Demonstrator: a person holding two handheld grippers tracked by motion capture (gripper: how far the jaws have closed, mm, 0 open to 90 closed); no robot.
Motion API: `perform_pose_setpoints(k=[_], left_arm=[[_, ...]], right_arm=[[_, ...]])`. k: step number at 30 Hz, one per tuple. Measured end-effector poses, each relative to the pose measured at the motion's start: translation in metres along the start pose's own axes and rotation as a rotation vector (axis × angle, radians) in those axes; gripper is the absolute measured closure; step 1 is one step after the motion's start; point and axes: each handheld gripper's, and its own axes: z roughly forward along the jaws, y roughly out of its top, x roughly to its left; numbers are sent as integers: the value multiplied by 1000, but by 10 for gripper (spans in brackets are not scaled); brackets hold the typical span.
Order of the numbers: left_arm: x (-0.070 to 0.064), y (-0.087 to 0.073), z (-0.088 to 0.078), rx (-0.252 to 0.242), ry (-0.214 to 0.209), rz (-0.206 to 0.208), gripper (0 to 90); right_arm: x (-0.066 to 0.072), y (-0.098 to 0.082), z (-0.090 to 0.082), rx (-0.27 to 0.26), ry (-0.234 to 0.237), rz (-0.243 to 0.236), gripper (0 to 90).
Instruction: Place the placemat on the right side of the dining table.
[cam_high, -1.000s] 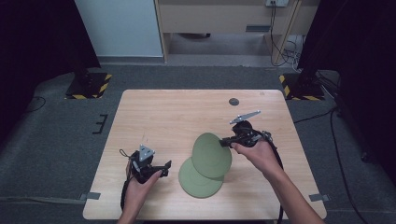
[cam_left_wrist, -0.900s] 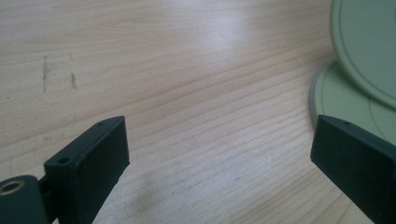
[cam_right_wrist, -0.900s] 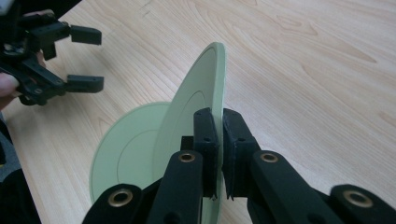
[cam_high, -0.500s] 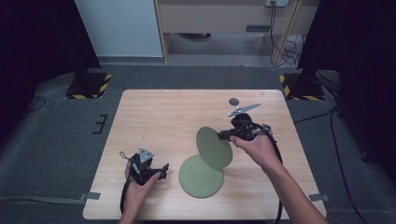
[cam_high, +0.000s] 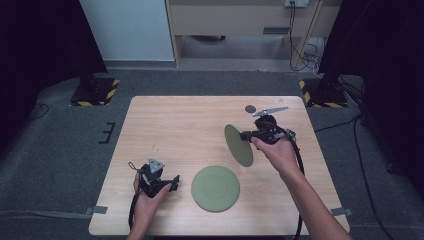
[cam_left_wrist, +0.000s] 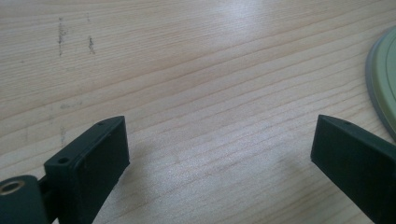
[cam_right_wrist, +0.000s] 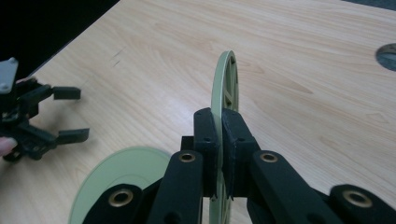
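Wooden tabletop (cam_high: 175, 130) carries the work: right claw (cam_right_wrist: 219, 154) pinches a green plate (cam_high: 238, 145) by its rim, held on edge above the right side. Left claw (cam_high: 172, 181), spread and empty, rests near left beside a second plate (cam_high: 215, 188). Stiff, light, probably slick; grip the rim.

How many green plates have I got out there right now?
2. One green plate lies flat on the table near the front edge; the other plate is held on edge above the table in the right gripper.
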Motion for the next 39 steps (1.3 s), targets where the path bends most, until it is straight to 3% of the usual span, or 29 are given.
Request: perform_pose_setpoints(k=[7,26,39], left_arm=[[3,0,1,3,1,-10,38],[5,-1,4,25,9,-15,36],[6,-1,4,27,6,-14,33]], right_arm=[[-9,3,-2,-15,-43,40,862],[-12,22,2,-30,-108,43,862],[-22,31,10,-32,-168,59,862]])
